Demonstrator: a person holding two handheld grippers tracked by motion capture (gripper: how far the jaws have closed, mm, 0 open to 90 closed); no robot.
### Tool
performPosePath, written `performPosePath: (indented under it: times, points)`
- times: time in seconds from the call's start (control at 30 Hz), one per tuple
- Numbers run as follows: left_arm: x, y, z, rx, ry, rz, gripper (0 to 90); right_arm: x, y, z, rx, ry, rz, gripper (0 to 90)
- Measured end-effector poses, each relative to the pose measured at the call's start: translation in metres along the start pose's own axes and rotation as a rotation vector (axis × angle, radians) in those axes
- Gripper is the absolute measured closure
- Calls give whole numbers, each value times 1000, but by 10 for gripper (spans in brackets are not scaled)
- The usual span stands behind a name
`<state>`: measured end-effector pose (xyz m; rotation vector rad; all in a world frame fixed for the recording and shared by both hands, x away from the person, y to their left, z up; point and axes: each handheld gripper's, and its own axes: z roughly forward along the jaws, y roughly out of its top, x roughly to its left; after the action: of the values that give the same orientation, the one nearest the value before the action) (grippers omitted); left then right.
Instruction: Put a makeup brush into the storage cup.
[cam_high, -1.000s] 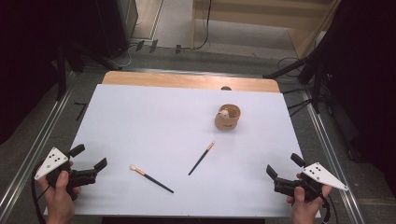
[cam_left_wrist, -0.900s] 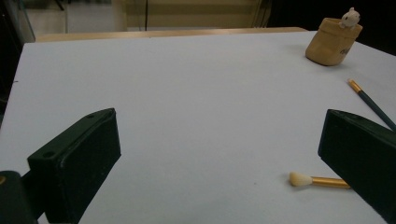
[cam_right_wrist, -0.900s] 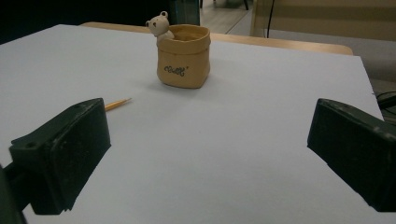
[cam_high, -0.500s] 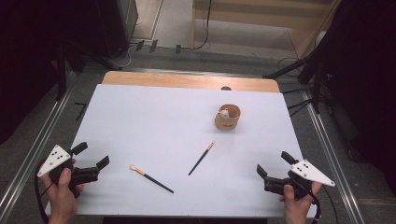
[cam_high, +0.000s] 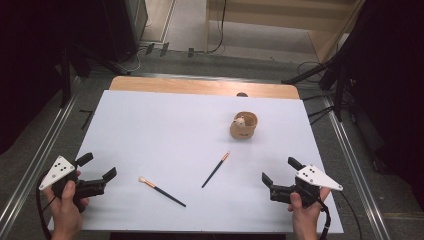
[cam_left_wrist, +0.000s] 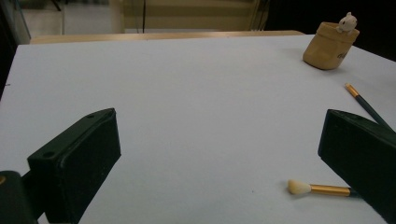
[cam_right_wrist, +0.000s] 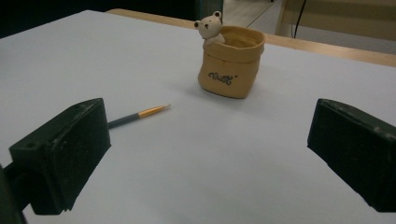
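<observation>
A tan pouch-shaped pot (cam_high: 243, 126) with a small bear on its rim stands right of the table's middle; it also appears far right in the left gripper view (cam_left_wrist: 330, 45) and straight ahead in the right gripper view (cam_right_wrist: 231, 60). A dark brush with a pale tuft (cam_high: 162, 192) (cam_left_wrist: 322, 189) lies near the front, partly hidden by my left gripper's right jaw. A thin gold-banded brush (cam_high: 216, 170) (cam_left_wrist: 366, 105) (cam_right_wrist: 137, 114) lies beside it. My left gripper (cam_high: 97, 167) (cam_left_wrist: 219, 158) is open at the front left, holding nothing. My right gripper (cam_high: 280, 171) (cam_right_wrist: 210, 158) is open at the front right, holding nothing.
A white sheet (cam_high: 165, 130) covers the table, with a wooden strip (cam_high: 200, 86) showing at the far edge. Metal rails (cam_high: 350, 150) run along both sides. Dark stands and cables sit on the floor beyond the table.
My right gripper has moved left and slightly forward over the sheet. My left gripper has shifted a little to the right. The pot and both brushes lie where they were.
</observation>
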<state>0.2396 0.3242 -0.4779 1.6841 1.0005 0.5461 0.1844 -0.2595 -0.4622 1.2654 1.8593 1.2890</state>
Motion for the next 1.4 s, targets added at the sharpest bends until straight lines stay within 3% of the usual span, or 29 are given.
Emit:
performPosePath:
  times: [0.47, 0.87, 1.4]
  points:
    - [2, 0, -1, -6, -2, -4, 0, 27, 26, 34, 26, 46, -41, 0]
    - [1, 1, -1, -4, -3, -1, 0, 35, 38, 55, 40, 64, -38, 0]
    - [2, 1, -1, 1, -5, 5, 0, 46, 49, 77, 98, 71, -64, 0]
